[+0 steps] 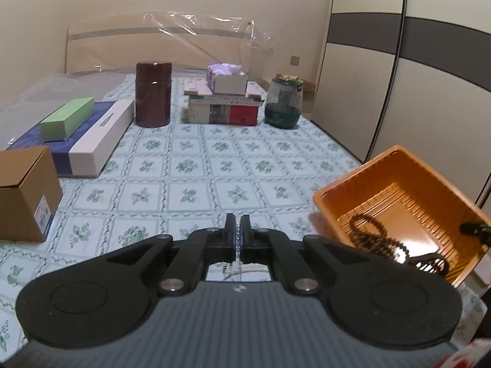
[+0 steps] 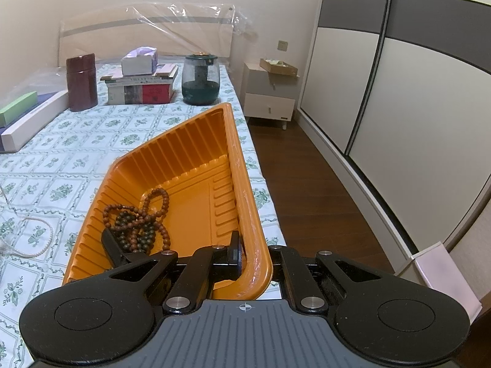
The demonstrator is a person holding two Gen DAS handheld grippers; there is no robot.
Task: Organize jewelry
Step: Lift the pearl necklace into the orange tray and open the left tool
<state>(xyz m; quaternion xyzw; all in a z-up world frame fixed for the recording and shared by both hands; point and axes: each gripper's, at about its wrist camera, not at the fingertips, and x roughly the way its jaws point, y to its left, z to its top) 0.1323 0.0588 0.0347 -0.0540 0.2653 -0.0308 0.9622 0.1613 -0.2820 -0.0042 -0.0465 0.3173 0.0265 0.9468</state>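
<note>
L gripper closed on a thin pale bead chain; beads showed in the slit btw the pads, strand hung down below the jaws. In R wrist view a pale pearl strand lay looped on the floral bedsheet just L of the tray, w/ a fine line running up out of frame; prob. the same piece, can't confirm.

R gripper clamped on the near rim of the orange tray: one finger inside the wall, other outside. Tray tilted, near edge lifted, sitting at the R edge of the bed. Brown wooden bead strands piled in its near-L corner.

Key relation: from L gripper, tray lay to the R and slightly fwd, open mouth facing it. Tray long axis ran away from R gripper toward the headboard. L hand is the free carrier; R hand only steadies.

Judgement: next move = swing L gripper rightward over the tray's L wall, then release. Risk: dangling tail catches on the rim, or drags the sheet.
</note>
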